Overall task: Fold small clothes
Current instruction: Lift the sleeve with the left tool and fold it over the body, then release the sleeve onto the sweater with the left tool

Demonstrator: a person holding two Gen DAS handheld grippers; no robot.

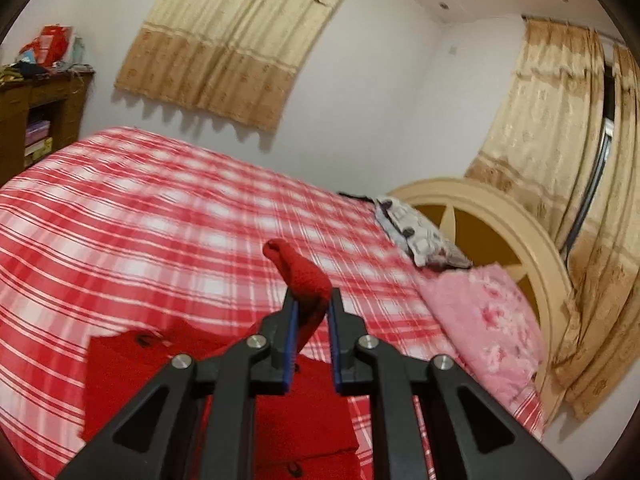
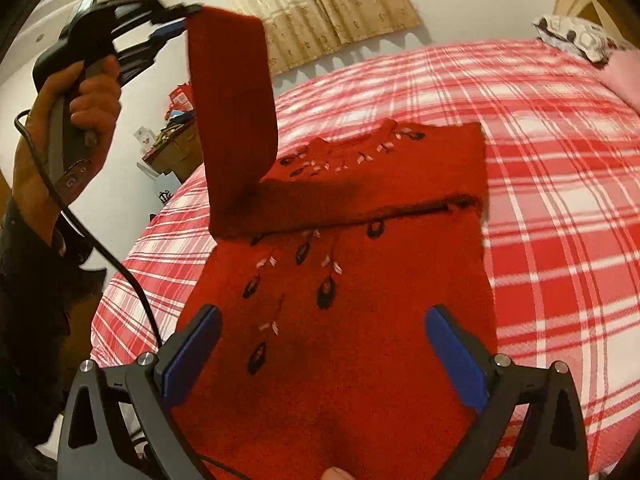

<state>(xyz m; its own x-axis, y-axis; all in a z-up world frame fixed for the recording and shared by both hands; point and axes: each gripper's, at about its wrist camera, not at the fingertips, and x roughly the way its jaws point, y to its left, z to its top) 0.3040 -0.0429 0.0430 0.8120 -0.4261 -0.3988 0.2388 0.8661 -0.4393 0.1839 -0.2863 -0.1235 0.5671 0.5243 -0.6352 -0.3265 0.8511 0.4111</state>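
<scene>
A small red knitted sweater (image 2: 360, 320) with dark and white stitched motifs lies flat on the plaid bed, one sleeve folded across its chest. Its other sleeve (image 2: 232, 120) is lifted high above the bed, and my left gripper (image 2: 188, 20) is shut on the cuff. In the left wrist view the cuff (image 1: 302, 272) sticks up from between the left gripper (image 1: 312, 300) pads, with the sweater body (image 1: 152, 380) below. My right gripper (image 2: 322, 316) hovers open over the sweater's lower part, nothing between its blue pads (image 2: 456, 356).
The bed (image 1: 160, 220) has a red and white plaid cover. A pink pillow (image 1: 488, 320) and a patterned pillow (image 1: 420, 236) lie by the rounded headboard (image 1: 500, 232). A wooden shelf (image 1: 36, 120) stands at the far left. A person's hand (image 2: 92, 100) grips the left tool.
</scene>
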